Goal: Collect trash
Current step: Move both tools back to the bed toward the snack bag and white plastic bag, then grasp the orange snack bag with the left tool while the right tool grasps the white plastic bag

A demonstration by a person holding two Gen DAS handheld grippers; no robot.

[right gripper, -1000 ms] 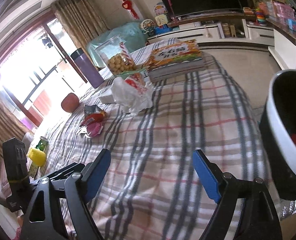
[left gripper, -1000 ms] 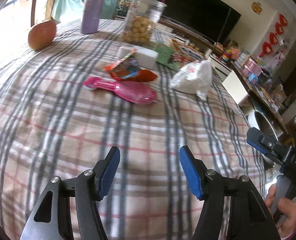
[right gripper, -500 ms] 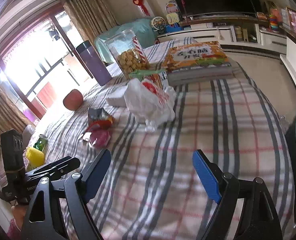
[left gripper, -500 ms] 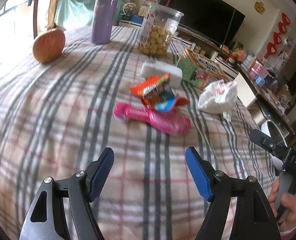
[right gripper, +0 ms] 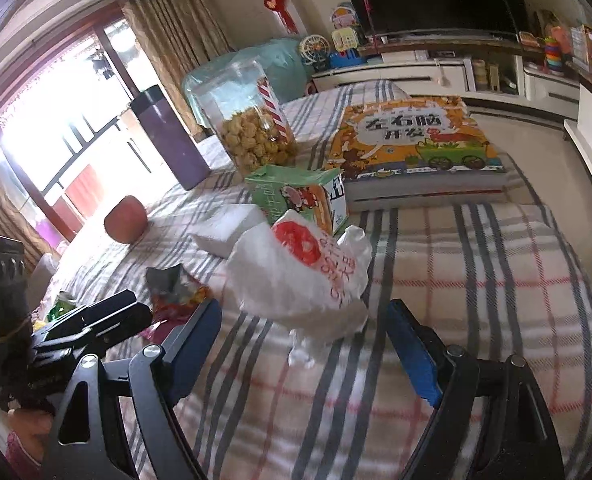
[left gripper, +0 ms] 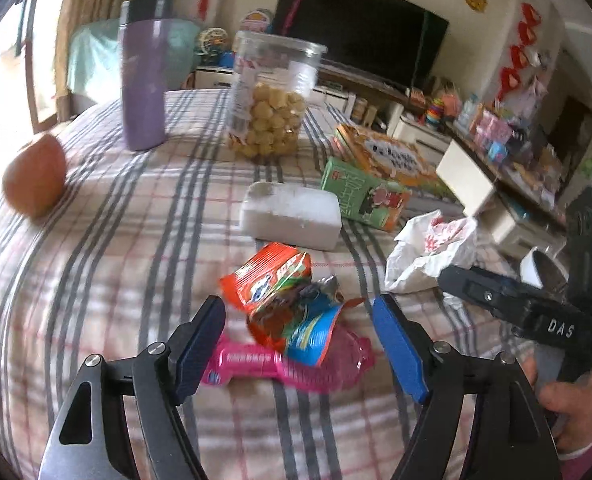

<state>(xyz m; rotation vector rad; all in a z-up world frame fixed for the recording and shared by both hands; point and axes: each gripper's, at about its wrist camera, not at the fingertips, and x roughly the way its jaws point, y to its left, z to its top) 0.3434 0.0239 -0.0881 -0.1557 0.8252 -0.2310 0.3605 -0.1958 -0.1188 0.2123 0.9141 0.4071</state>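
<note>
The checked tablecloth [left gripper: 95, 240] carried everything. Your right gripper [right gripper: 302, 344], jaws closing, held nothing just short of the white plastic bag [right gripper: 296, 276]. Left of that bag, your left gripper [left gripper: 298, 344] stood apart around the crumpled snack wrappers [left gripper: 283, 296].

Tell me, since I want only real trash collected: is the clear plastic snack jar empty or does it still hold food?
Still holding food: the clear plastic snack jar stands upright, roughly half filled with yellow round snacks.
</note>
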